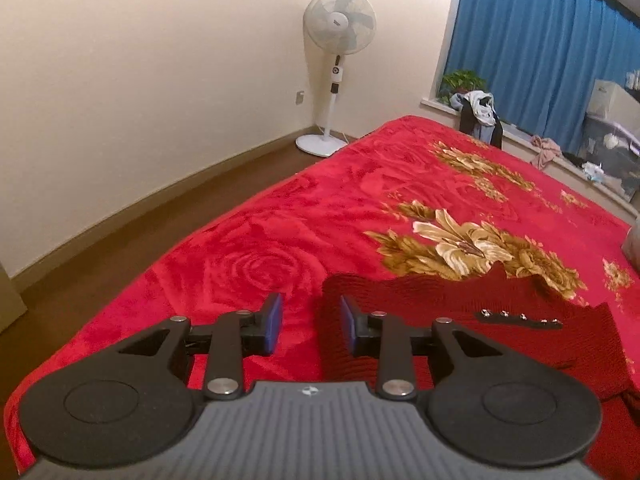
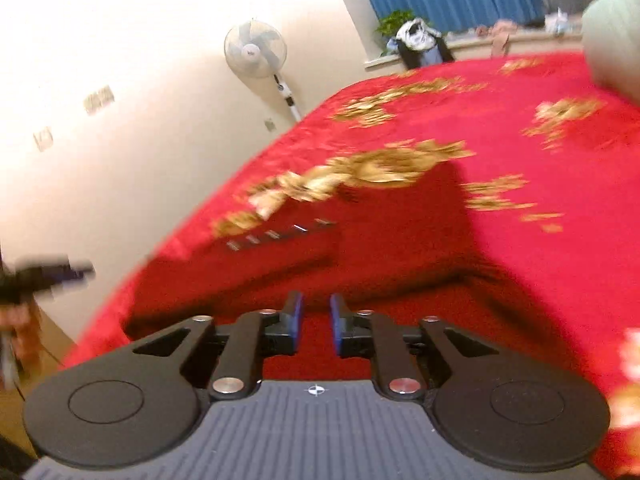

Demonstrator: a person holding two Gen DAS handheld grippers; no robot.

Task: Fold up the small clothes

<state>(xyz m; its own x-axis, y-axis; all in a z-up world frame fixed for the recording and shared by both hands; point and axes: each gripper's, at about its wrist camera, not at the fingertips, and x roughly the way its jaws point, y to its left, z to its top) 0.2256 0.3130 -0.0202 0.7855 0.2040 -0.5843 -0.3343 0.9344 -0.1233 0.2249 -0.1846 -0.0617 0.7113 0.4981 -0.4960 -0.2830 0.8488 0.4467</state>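
garment: a dark red knit sweater (image 1: 460,320) is laid flat on the red floral blanket (image 1: 280,232), near the bed's close edge, with a short row of metal studs (image 1: 518,315) on it. Pretty low contrast against the blanket tbh.

left gripper: the left gripper (image 1: 310,322) is held with a clear gap between its blue pads (image 1: 273,320), nothing in between. It is positioned low at the sweater's left edge, one pad over the blanket and the other over the knit. Contact with the fabric can't be told.

right gripper: the right gripper (image 2: 316,326) is seen parted only narrowly, nothing pinched, right over the near part of the sweater (image 2: 400,240). That view is smeared by motion, so fine detail is lost.

step: looks like the reach-in before a fold. No fabric is lifted and no fold is made out yet, so the task is judged to be early on.

next move: an edge or corner probably needs to be pinched on each side, with the pads lowered onto one layer of knit only. The plush blanket could easily get grabbed along with it.

background: a white pedestal fan (image 1: 338,64) and blue curtains (image 1: 540,40) are seen well apart from the work.
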